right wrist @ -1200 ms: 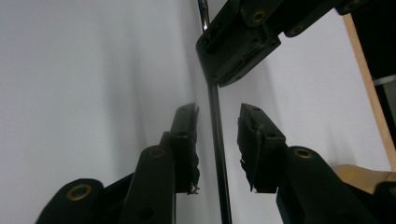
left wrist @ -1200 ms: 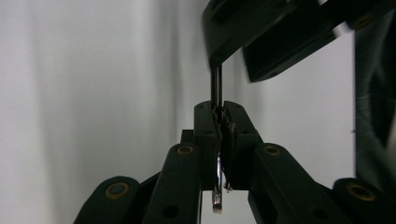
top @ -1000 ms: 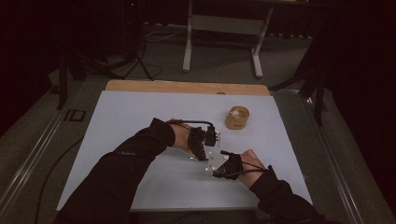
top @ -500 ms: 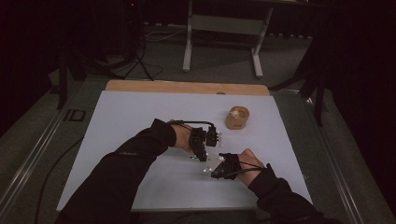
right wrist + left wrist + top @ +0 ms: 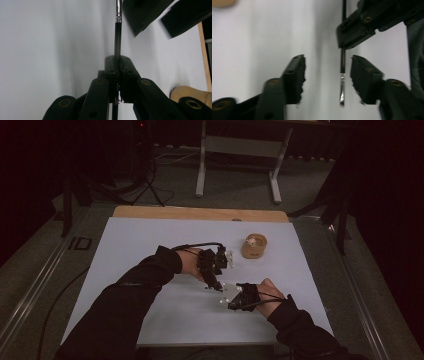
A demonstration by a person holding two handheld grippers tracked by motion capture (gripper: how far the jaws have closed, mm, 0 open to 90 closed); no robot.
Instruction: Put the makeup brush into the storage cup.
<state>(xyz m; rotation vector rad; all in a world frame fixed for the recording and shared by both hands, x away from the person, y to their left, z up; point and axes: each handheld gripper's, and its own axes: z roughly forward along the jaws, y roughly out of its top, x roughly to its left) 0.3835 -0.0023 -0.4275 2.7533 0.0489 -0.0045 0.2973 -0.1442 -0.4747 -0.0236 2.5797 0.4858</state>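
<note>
Clamping a thin black rod with a silver metal end (image 5: 117,32), the right gripper (image 5: 117,61) has its two black jaws pressed together on the shaft, which runs out past the jaw tips over the white table sheet (image 5: 150,250). From the high view, this right gripper (image 5: 235,301) sits near the middle of the sheet, a little to the right and on the near side. The left gripper (image 5: 327,72) has just been opening: its jaws now stand apart, one on each side of the rod's silver end (image 5: 342,85), and neither pad touches it. From above, the left gripper (image 5: 214,279) lies just left of and slightly farther than the right one, their tips close together. A small round light-wood bowl (image 5: 254,246) rests farther off to the right, well apart from both grippers.
</note>
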